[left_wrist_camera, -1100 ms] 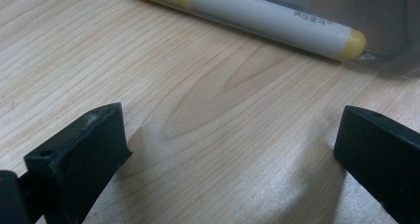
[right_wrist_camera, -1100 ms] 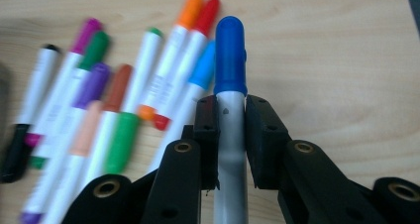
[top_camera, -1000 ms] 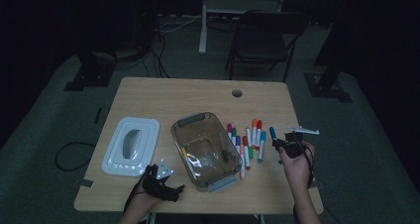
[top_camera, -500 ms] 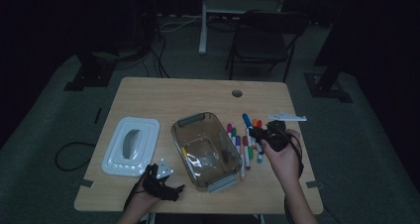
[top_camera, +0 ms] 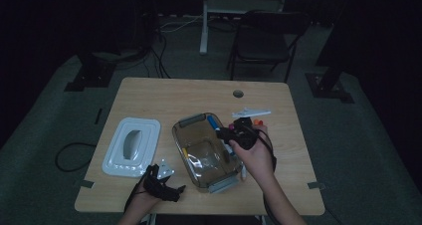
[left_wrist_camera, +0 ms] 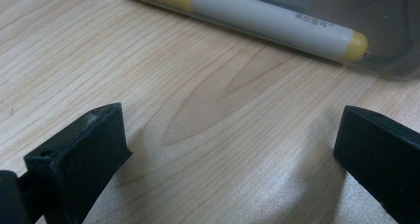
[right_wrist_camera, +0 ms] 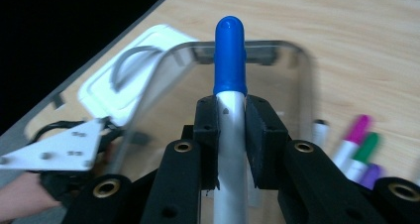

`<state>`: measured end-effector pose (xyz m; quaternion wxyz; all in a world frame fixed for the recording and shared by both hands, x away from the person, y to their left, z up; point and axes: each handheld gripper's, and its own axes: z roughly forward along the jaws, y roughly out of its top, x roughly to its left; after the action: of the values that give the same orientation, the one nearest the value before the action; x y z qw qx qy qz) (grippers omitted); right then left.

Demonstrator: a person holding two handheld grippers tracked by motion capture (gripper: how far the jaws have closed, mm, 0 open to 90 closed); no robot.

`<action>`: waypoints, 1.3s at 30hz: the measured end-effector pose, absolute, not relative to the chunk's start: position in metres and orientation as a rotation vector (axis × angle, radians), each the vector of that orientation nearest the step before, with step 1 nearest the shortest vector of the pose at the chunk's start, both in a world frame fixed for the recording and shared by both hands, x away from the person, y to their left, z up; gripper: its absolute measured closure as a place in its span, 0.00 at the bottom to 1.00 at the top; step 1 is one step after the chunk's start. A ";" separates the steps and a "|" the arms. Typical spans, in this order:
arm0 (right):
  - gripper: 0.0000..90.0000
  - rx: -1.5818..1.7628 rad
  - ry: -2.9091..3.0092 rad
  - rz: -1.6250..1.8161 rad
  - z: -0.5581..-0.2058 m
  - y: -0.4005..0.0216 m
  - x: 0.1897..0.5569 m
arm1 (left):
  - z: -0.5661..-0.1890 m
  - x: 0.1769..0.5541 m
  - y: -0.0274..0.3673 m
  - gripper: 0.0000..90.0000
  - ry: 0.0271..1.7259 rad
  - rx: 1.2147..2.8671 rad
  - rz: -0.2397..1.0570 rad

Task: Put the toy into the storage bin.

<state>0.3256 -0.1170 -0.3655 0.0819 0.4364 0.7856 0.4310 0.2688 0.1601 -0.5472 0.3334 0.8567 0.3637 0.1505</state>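
Observation:
My right gripper (top_camera: 222,132) is shut on a blue-capped marker (right_wrist_camera: 230,60) and holds it over the right side of a clear plastic bin (top_camera: 185,130), cap toward the bin's far end. The marker's white barrel sits pinched between the pads (right_wrist_camera: 262,130). A yellow-ended marker (left_wrist_camera: 247,13) lies inside the bin, seen through its wall. More markers (right_wrist_camera: 359,147) lie on the table to the right of the bin. My left gripper (left_wrist_camera: 230,140) rests on the wood at the near left, jaws wide apart with nothing between them, facing the bin.
The bin's white lid (top_camera: 132,145) lies flat to its left. A cable hole (top_camera: 238,93) sits near the table's far edge. A folding chair (top_camera: 263,41) and cables stand on the floor beyond the table.
My right gripper has carried the blue-capped marker up and to the left, from beside the marker pile to above the bin. The left gripper has not moved.

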 end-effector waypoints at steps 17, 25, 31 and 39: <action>0.85 1.360 2.632 1.108 -0.417 -0.038 0.353 | -0.547 0.269 0.160 0.01 0.950 2.237 0.394; 0.85 1.427 2.745 0.953 -0.438 -0.021 0.368 | -0.547 0.268 0.160 0.01 0.952 2.235 0.396; 0.85 1.413 2.819 0.829 -0.449 -0.014 0.371 | -0.547 0.268 0.160 0.01 0.953 2.235 0.395; 0.85 1.449 2.908 0.735 -0.466 -0.010 0.376 | -0.547 0.268 0.160 0.01 0.953 2.234 0.396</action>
<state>0.3757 -0.0095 -0.4656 -0.0949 0.4331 0.8690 0.2196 0.2685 0.1599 -0.5473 0.3341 0.8557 0.3650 0.1515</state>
